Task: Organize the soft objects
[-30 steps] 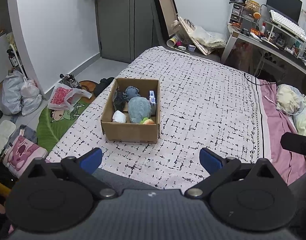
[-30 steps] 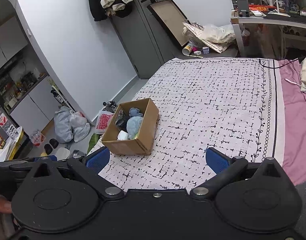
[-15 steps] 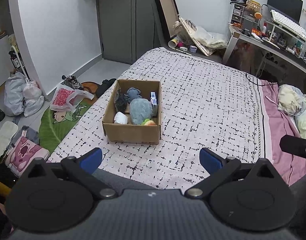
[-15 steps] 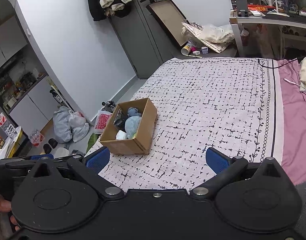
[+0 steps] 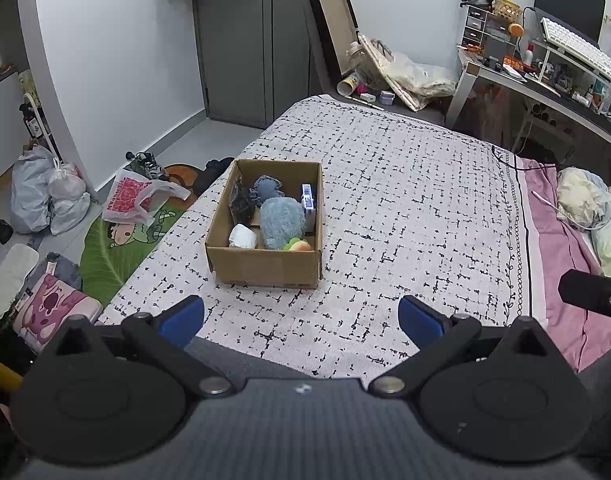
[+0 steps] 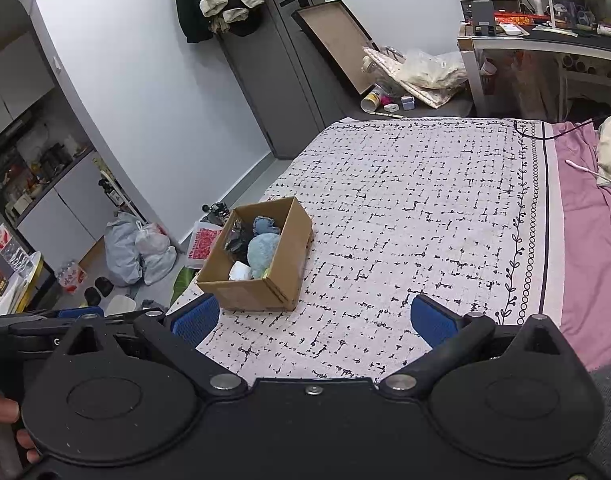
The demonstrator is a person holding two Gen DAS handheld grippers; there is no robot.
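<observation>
Left wrist view: your left gripper (image 5: 301, 318) hangs above the near part of the bedspread (image 5: 405, 208), its blue fingertips (image 5: 183, 316) spread wide with nothing between them. The cardboard box (image 5: 265, 268) sits on the bedspread ahead of it, toward the bed's left edge and clear of both fingers. Inside the box: a pale blue plush (image 5: 282, 222) in the middle, a smaller blue-grey knitted piece (image 5: 266, 188) behind it, a dark crumpled item (image 5: 241, 204) along the left wall, a white roll (image 5: 243, 237) at the near left corner, a green-and-orange soft toy (image 5: 298, 245) at the near right, and a small blue-white carton (image 5: 307, 200) standing against the right wall.

Right wrist view: your right gripper (image 6: 313, 316) is also held wide apart and carries nothing. Here the box (image 6: 261, 292) lies just beyond its left fingertip (image 6: 197, 317), not touching. The blue plush (image 6: 262, 254) and white roll (image 6: 240, 271) show over the rim. A pink sheet (image 6: 593, 240) borders the bedspread on the right.
</observation>
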